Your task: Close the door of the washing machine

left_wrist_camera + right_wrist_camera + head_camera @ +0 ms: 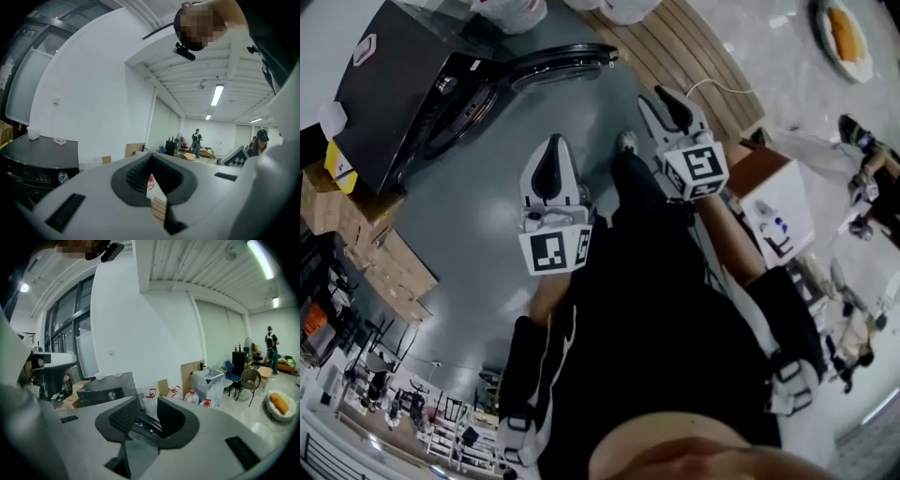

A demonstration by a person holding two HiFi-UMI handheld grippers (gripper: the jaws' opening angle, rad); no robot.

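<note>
Since the washing machine [389,94] sits at the upper left of the head view with its round door [562,61] swung wide over the grey floor, the door looks like a rigid, hinged ring of dark plastic around glass. It should be fairly light but smooth, so it is better pushed on the rim near its free edge than pinched. Both claws hang well short of it. The left gripper [551,173] is nearer the person's body and the right gripper [670,108] is closer to the door's outer end. A slatted wooden bench [684,56] lies just beyond the door and cardboard boxes [366,244] stand beside the machine, so the open room is the bare floor between. Seen from the left gripper view, the left gripper [152,161] is released, its jaws a narrow slit apart with nothing between them, and the washing machine [37,159] stands off to the left. Seen from the right gripper view, the right gripper [146,404] is likewise unclenched and empty. The door [140,430] shows through its gap at a distance, below the washing machine [103,390].
</note>
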